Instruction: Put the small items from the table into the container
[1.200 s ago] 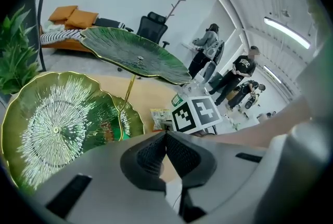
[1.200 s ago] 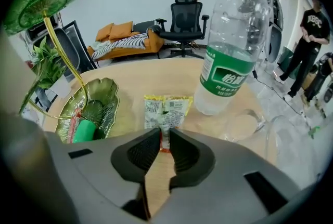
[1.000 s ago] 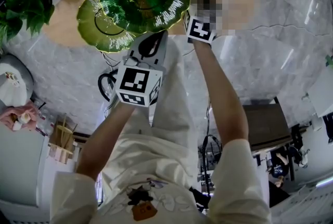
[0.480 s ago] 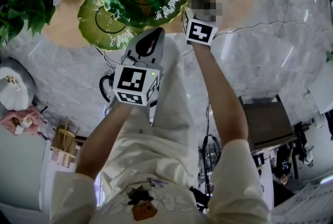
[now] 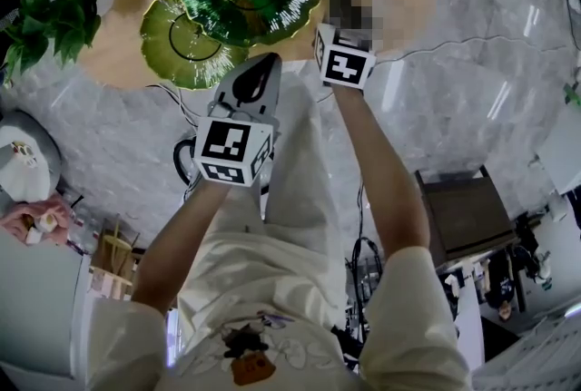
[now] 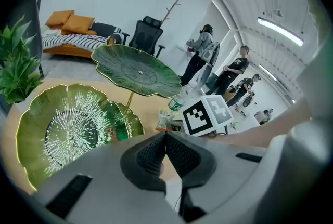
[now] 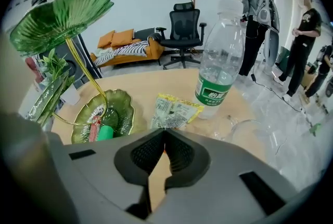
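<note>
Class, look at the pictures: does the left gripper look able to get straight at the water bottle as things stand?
Probably not directly. From the left gripper, the right gripper with the packet at its jaws sits in front of the bottle, and the left jaws are shut.

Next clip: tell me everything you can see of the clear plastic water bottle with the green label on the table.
The clear plastic water bottle stands upright on the pale wooden tabletop, with its cap on. The body is see-through, and a green printed label wraps round its lower part. How much water it holds cannot be told. Nothing grips it. A yellow snack packet shows just left of its base, but whether the two touch cannot be made out.
</note>
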A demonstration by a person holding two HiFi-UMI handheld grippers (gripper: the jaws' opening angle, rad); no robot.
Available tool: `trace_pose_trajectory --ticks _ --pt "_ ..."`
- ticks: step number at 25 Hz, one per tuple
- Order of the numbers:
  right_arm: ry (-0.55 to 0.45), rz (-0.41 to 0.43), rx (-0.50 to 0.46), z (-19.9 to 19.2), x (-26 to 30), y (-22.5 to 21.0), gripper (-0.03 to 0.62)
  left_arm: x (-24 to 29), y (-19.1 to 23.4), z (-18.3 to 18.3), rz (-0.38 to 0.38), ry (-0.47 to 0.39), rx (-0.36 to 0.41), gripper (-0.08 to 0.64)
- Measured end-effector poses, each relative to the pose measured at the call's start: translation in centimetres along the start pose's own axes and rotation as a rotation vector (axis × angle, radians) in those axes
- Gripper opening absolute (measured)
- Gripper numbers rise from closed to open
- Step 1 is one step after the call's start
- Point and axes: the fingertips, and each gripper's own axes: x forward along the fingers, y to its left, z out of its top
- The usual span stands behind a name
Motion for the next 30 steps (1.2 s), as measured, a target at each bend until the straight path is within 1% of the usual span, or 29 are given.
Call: trace_pose_trajectory --ticks 7,15,21,30 --pt "-0.011 0.0 0.019 0.7 -2.4 0.0 0.009 -0.7 -1.1 0.7 -0.022 0.002 0.019 0.008" --pt "-0.035 0.013 0.028 1.8 -4.9 0.0 0.01 -1.0 -2.5 2.4 -0.042 -0.008 0.059 0.008" --pt "-0.063 0.029 -0.003 2.9 -7.0 -0.1 0.009 -1.3 -3.4 3.4 -0.033 -0.02 0.078 0.008" --pt "-0.082 0.065 -0.003 3.4 -10.5 0.0 0.009 -3.1 -5.1 4.6 -0.02 -0.041 0.108 0.008"
